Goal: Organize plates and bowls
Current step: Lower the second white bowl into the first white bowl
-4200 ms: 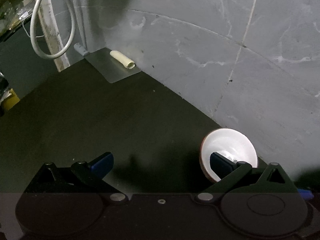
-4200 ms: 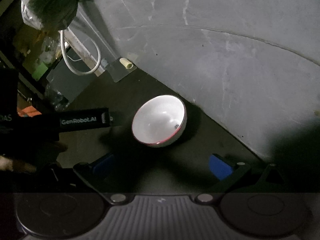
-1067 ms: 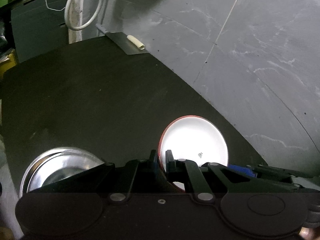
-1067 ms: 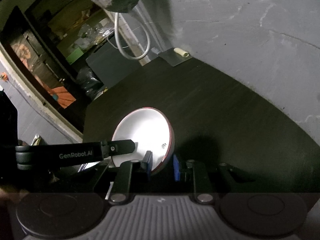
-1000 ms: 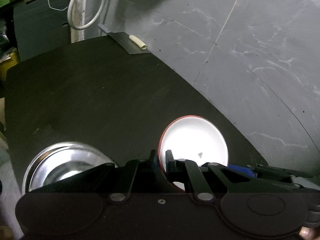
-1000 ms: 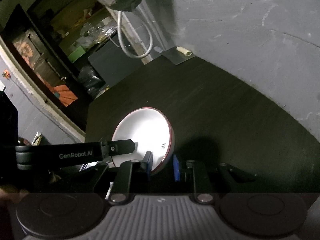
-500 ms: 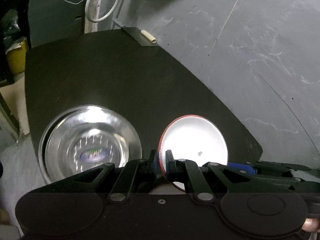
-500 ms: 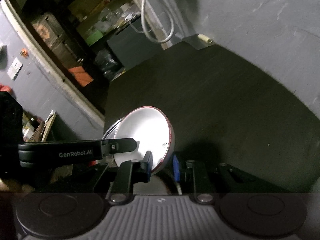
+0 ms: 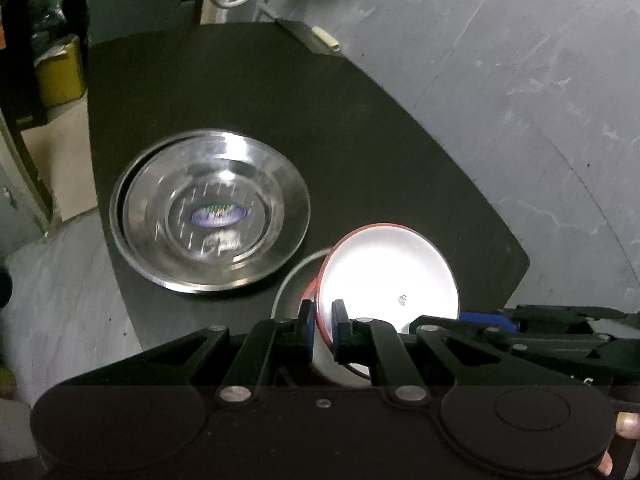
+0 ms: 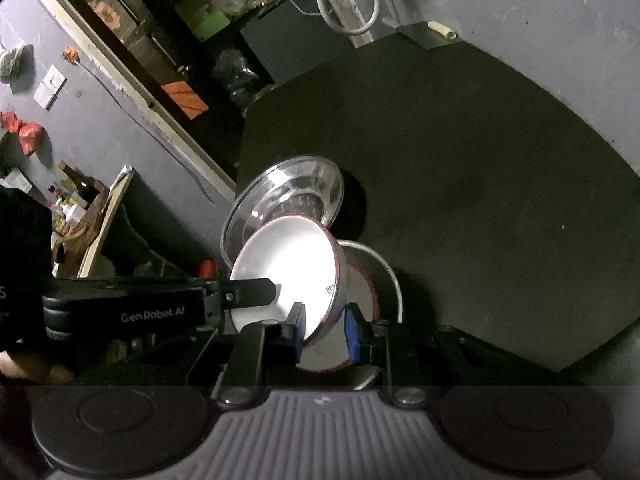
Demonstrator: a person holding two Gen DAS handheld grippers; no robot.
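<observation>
A white bowl with a red rim [image 9: 390, 276] is held in the air by both grippers. My left gripper [image 9: 322, 330] is shut on its near-left rim. My right gripper [image 10: 324, 332] is shut on its near rim, and the bowl [image 10: 288, 272] tilts in that view. A steel bowl [image 9: 210, 216] sits on the black table [image 9: 360, 128] to the left; it also shows in the right wrist view [image 10: 288, 196]. Under the white bowl lies a plate with a steel rim [image 10: 384, 276], partly hidden.
A grey wall [image 9: 520, 80] runs along the table's far right edge. A small cream tube [image 9: 327, 39] lies at the far corner. The table's left edge [image 9: 104, 216] drops to the floor. Shelves and clutter [image 10: 168, 20] stand beyond the table.
Both grippers closed on the white bowl, lifted it from beside the wall and carried it left toward the near edge. The steel bowl and a plate have come into view.
</observation>
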